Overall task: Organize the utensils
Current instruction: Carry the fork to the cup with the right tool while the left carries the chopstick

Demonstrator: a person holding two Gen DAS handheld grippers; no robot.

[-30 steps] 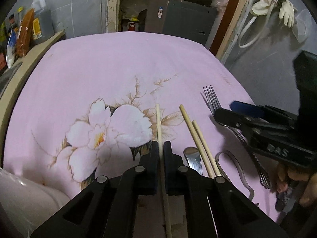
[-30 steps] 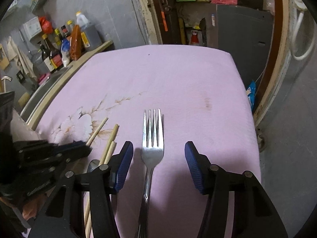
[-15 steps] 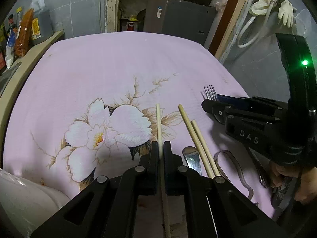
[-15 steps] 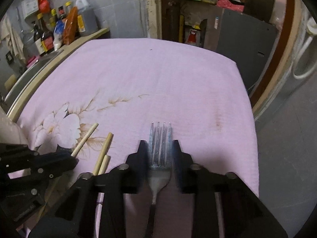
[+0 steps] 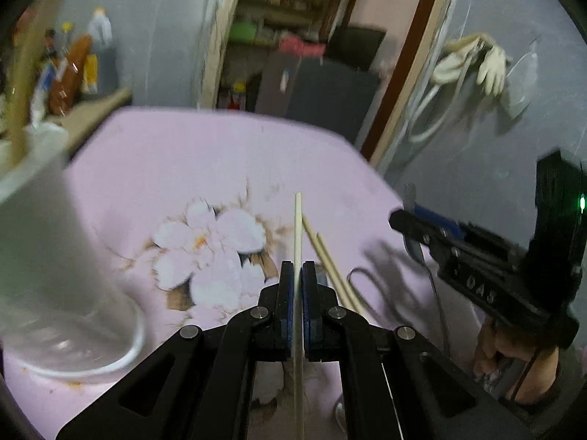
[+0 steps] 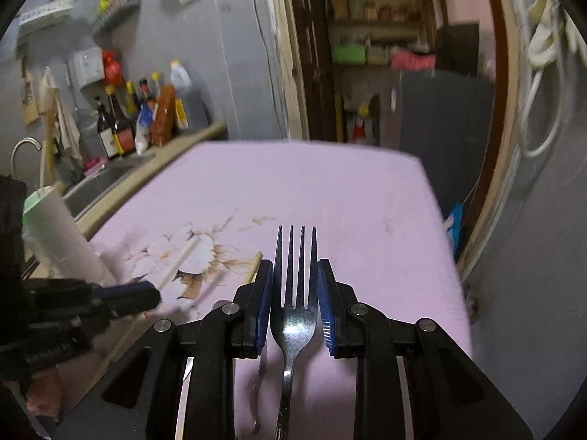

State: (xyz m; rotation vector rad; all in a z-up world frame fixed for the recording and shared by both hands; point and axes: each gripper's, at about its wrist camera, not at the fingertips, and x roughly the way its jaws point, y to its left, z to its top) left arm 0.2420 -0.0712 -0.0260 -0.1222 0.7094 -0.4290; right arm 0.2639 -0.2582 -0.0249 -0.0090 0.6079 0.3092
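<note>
My left gripper [image 5: 298, 282] is shut on a pale chopstick [image 5: 298, 227] that runs straight out between its blue pads, lifted off the pink flowered cloth [image 5: 220, 154]. Two more chopsticks [image 5: 330, 267] lie on the cloth just to its right. A white cup [image 5: 55, 256] stands close on the left. My right gripper [image 6: 295, 293] is shut on a steel fork [image 6: 293, 319], tines pointing forward and held above the cloth [image 6: 330, 190]. The right wrist view also has the left gripper [image 6: 146, 295], its chopstick [image 6: 179, 260] and the cup [image 6: 62, 234] on the left.
A metal loop-handled utensil [image 5: 363, 282] lies on the cloth beside the chopsticks. Bottles [image 6: 146, 117] and a sink tap [image 6: 22, 146] line the counter at the left. An open doorway with shelves [image 6: 367, 55] lies beyond the table's far edge. A hand [image 5: 513, 359] holds the right gripper.
The right gripper's jaws closed onto the fork. Both grippers then rose and tilted up with their utensils, and the white cup came into view on the left.
</note>
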